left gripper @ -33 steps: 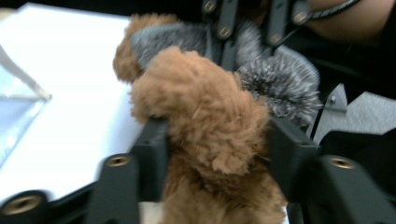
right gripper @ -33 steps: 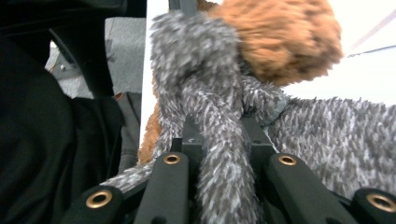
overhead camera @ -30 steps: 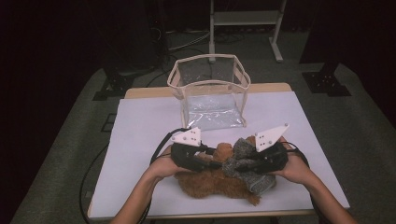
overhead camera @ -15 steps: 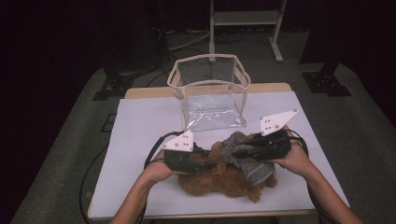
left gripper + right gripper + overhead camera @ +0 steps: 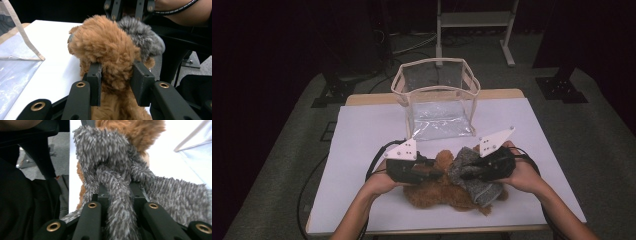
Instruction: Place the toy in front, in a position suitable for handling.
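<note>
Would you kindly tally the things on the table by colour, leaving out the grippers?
Brown plush toy: 1
Grey fuzzy cloth: 1
Clear bag with beige trim: 1
Total: 3

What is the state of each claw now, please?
Left claw: closed on the brown plush toy.
Right claw: closed on the grey furry cloth.
</note>
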Demonstrator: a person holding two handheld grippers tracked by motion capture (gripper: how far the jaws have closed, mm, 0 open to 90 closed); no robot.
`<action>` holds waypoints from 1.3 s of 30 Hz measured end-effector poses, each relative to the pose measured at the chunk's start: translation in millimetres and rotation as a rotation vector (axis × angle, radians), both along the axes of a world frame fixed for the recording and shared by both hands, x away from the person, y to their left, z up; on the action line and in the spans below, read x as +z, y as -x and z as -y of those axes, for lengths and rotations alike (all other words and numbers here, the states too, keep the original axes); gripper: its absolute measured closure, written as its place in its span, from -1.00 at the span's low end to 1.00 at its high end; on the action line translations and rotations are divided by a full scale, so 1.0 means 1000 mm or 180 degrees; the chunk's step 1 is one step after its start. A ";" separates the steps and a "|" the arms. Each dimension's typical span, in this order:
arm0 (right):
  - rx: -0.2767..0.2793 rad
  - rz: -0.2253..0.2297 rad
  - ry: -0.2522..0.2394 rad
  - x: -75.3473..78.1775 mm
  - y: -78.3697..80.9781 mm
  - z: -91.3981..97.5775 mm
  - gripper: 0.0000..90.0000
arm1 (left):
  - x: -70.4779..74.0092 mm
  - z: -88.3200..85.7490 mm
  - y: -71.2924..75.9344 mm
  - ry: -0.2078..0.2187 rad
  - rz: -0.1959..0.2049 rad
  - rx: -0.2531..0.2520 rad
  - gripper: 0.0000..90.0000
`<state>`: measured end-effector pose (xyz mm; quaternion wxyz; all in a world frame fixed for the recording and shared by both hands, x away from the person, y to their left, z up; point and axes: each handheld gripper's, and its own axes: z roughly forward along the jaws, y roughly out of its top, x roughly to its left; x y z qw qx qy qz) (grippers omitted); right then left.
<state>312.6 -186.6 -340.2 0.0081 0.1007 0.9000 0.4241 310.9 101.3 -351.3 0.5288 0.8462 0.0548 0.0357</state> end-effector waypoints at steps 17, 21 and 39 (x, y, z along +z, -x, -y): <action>-0.0456 -0.0136 0.0008 -0.016 -0.015 0.048 0.68 | -0.018 0.030 -0.005 -0.0662 -0.0019 0.0016 0.34; -0.0434 -0.0015 -0.0009 -0.003 -0.018 0.038 0.68 | -0.019 0.032 -0.004 -0.0745 0.0010 0.0020 0.34; -0.0261 -0.0155 0.0055 -0.028 -0.011 0.042 0.69 | -0.008 -0.022 -0.010 -0.0490 -0.0083 0.0206 -0.29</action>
